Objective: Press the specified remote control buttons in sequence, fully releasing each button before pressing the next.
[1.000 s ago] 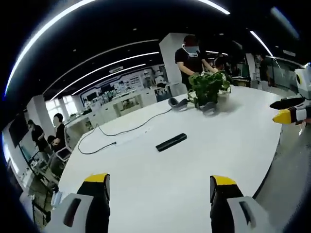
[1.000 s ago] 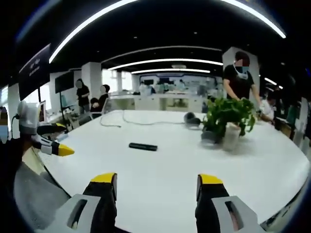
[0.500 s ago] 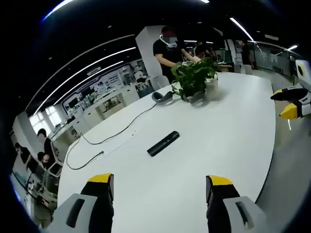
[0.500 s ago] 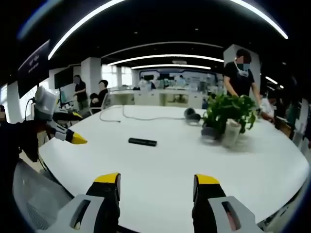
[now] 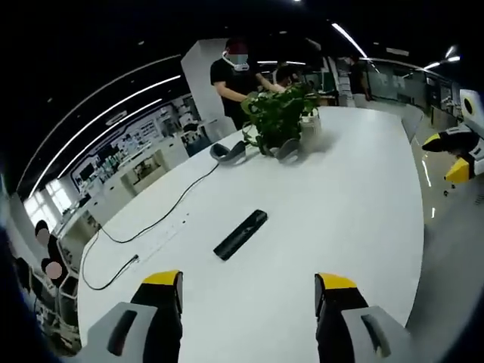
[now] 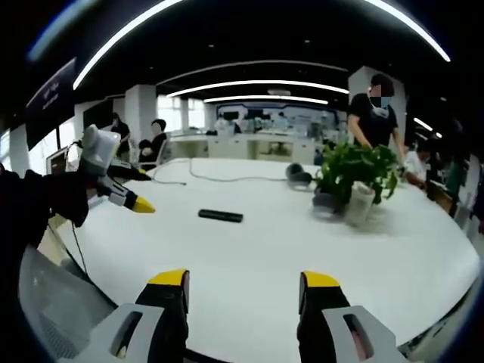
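One remote control (image 5: 240,234); one plant (image 5: 277,113).

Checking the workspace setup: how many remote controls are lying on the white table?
1. A single black remote control lies flat on the white table, ahead of the left gripper, between the cable and the potted plant. The plant could hide small items behind it.
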Demonstrator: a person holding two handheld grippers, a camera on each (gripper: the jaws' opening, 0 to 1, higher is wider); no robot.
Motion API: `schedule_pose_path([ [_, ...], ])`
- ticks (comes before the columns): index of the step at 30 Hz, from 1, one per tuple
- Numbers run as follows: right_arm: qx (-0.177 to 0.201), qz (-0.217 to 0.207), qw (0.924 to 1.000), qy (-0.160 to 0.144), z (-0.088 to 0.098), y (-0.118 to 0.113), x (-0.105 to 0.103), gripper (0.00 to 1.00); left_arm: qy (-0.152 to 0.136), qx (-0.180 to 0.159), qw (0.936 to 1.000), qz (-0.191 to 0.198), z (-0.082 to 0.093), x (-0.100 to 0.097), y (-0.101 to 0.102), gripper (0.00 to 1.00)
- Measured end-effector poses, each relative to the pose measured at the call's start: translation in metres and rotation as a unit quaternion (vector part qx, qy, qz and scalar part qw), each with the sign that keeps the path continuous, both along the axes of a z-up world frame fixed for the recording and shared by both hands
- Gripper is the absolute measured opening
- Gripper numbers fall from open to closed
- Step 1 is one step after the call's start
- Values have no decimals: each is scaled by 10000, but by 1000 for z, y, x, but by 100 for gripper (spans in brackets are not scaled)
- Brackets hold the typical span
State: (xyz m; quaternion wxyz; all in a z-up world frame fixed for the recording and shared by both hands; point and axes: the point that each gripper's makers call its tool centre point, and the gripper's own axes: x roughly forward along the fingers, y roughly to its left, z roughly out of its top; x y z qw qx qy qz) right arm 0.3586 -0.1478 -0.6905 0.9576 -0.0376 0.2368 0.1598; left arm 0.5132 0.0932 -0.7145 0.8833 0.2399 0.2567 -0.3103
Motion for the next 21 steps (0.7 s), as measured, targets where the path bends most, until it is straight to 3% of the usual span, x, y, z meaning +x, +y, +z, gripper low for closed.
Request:
schedule_pose_path([
  [5,-52,18,10000,76,-4,0,0,55,49,217,9996,-148,-13,23,-1,68],
  [12,-86,47,9997,203,-9,1,-1,53,81,97,9991,-405,-30,60,-9,63],
  [21,-205,12,9990,407,-17,-1,-1,52,312,-396,9981,-359,-62,110,-15,54],
])
